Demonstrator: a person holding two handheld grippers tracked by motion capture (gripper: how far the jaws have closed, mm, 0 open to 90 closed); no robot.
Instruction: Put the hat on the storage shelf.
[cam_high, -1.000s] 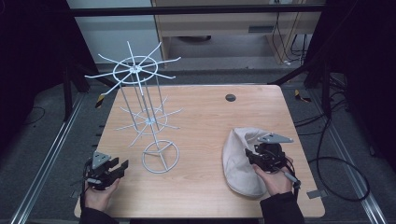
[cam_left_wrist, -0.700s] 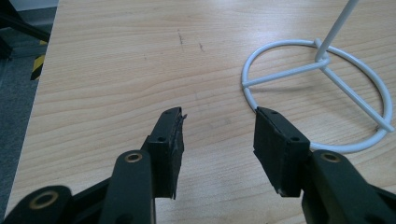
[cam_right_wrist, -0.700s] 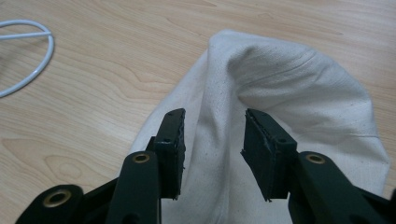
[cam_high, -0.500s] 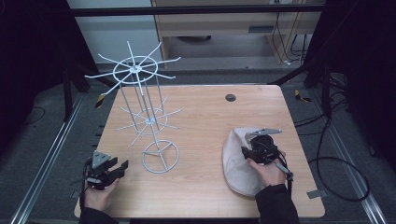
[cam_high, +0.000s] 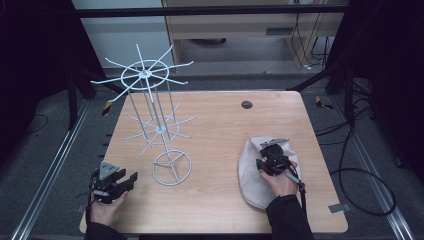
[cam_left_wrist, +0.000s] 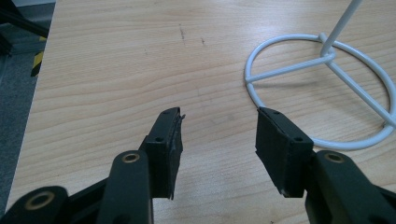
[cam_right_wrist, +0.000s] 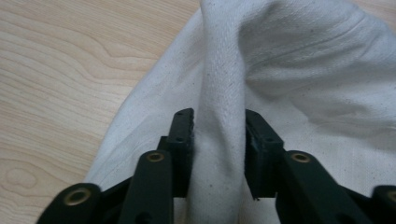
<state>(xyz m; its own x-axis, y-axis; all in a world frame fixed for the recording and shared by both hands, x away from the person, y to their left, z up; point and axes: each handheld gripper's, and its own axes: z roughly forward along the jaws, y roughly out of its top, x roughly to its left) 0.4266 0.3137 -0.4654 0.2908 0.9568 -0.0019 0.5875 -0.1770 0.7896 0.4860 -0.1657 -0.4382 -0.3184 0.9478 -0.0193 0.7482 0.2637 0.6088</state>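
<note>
Right gripper over cloth at table's right front; jaws pinch raised fold of cloth. Left gripper at left front corner, jaws wide, nothing between, wood under them. Wire rack stands left of centre; its ring base just beside left gripper. Dark disc near far edge.

white wire rack stands left of centre on wooden table, ring base lower down. small dark round spot on tabletop upper centre. black cables on floor, right edge.
</note>
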